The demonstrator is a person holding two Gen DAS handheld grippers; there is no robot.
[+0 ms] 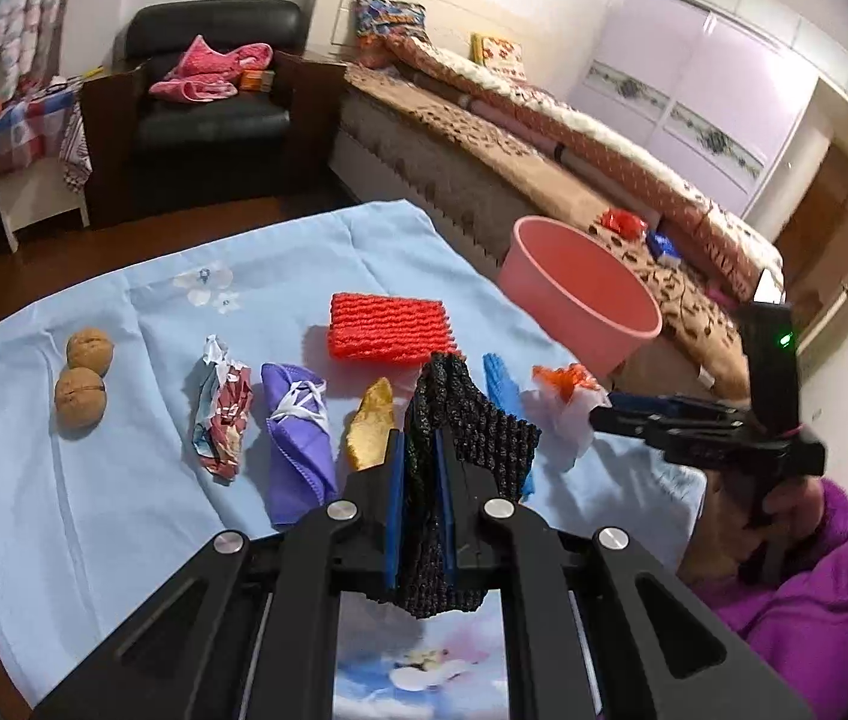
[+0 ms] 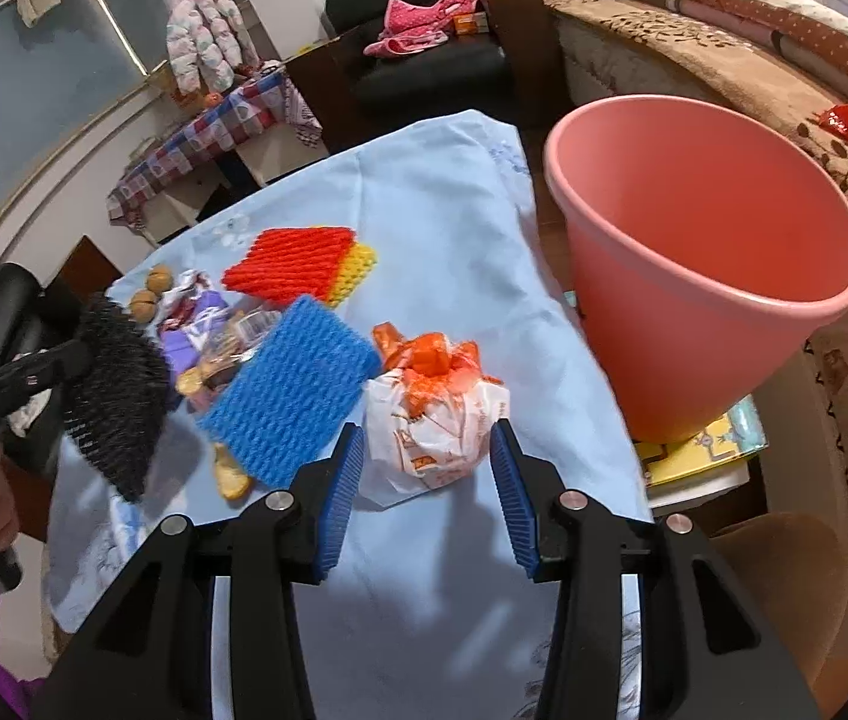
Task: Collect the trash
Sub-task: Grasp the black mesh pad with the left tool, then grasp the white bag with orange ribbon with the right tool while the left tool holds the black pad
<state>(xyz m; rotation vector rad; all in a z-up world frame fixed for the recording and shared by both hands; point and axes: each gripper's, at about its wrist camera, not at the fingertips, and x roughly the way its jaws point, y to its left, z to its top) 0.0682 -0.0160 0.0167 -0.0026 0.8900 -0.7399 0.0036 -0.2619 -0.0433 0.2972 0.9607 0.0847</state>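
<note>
My left gripper point(image 1: 418, 450) is shut on a black foam net sleeve point(image 1: 472, 420), which hangs lifted above the light blue tablecloth point(image 1: 124, 510); the right wrist view shows the sleeve point(image 2: 115, 396) at the far left. My right gripper point(image 2: 427, 427) has its pads against both sides of a knotted white and orange plastic bag point(image 2: 436, 420) on the cloth. A pink bucket point(image 2: 664, 372) stands just right of the table, close behind the bag. Still on the cloth are a red foam net point(image 1: 388, 327), a blue foam net point(image 2: 292, 390), a crumpled wrapper point(image 1: 223, 420), a purple mask point(image 1: 298, 438) and a yellowish peel point(image 1: 370, 420).
Two walnuts point(image 1: 85, 381) lie at the cloth's left end. A yellow net point(image 2: 358, 264) peeks from under the red one. A bed point(image 1: 484, 138) with brown covers runs behind the bucket, and a black armchair point(image 1: 214, 90) stands at the back. A purple sleeve point(image 1: 832, 588) is at lower right.
</note>
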